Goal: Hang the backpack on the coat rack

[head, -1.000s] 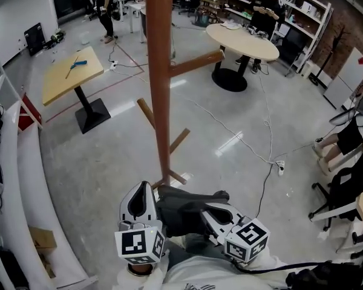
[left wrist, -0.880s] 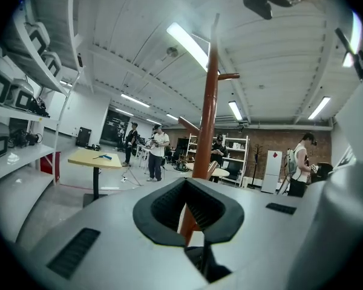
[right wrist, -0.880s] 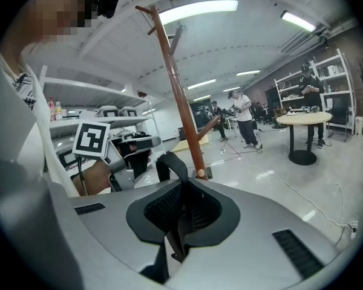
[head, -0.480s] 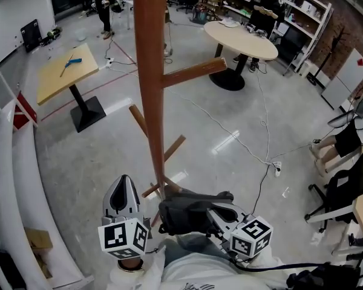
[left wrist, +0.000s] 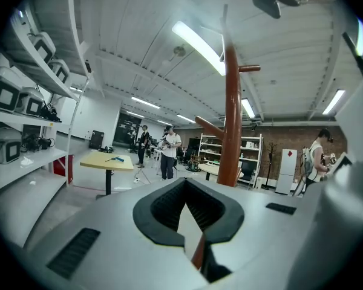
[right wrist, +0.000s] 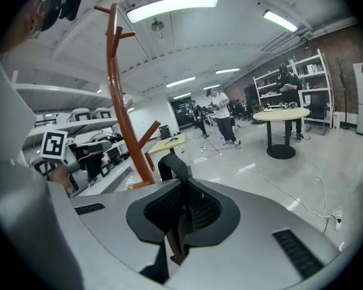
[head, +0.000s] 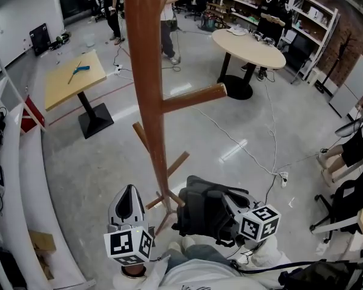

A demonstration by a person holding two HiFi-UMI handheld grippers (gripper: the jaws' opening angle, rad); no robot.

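Note:
A tall brown wooden coat rack stands straight ahead, with one peg pointing right. Its pole also rises in the left gripper view and the right gripper view. The dark grey backpack hangs low, just right of the rack's foot. My right gripper is shut on the backpack's top strap, which loops up out of the jaws. My left gripper sits left of the rack's foot, apart from the backpack. Its jaws are shut with nothing between them.
The rack's splayed legs spread over the floor near the backpack. A square yellow table stands back left and a round table back right. A cable runs to a power strip. White shelving lines the left; people stand far back.
The right gripper has lifted the backpack higher and rightward. The left gripper has pulled away from the backpack to the left. The rack's pole now looms closer.

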